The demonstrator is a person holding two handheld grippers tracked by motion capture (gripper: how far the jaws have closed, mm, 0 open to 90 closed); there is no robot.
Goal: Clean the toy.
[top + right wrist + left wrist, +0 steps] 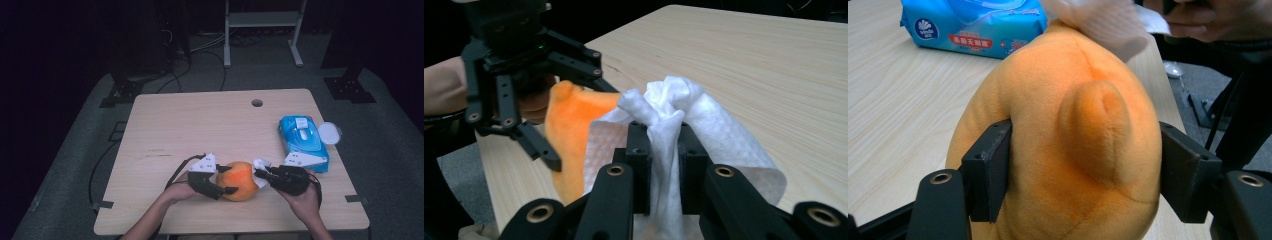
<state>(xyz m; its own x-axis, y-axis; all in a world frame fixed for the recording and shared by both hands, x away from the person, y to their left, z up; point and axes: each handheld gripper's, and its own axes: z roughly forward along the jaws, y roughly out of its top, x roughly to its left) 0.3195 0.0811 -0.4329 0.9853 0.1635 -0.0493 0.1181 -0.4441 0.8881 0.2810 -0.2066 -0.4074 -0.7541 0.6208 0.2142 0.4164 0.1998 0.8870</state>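
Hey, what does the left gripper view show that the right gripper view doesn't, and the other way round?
Left gripper view: the blue wipes pack lying on the table behind the toy, and the left gripper with both jaws pressed into the sides of the orange plush toy.

Right gripper view: the right gripper shut on a bunched white wipe, seen from behind its jaws, with the left gripper farther off.

Both: the orange plush toy, the white wipe against it, and the wooden table.

Wooden table (200,125) bears wipes pack (302,142), plush (240,181).
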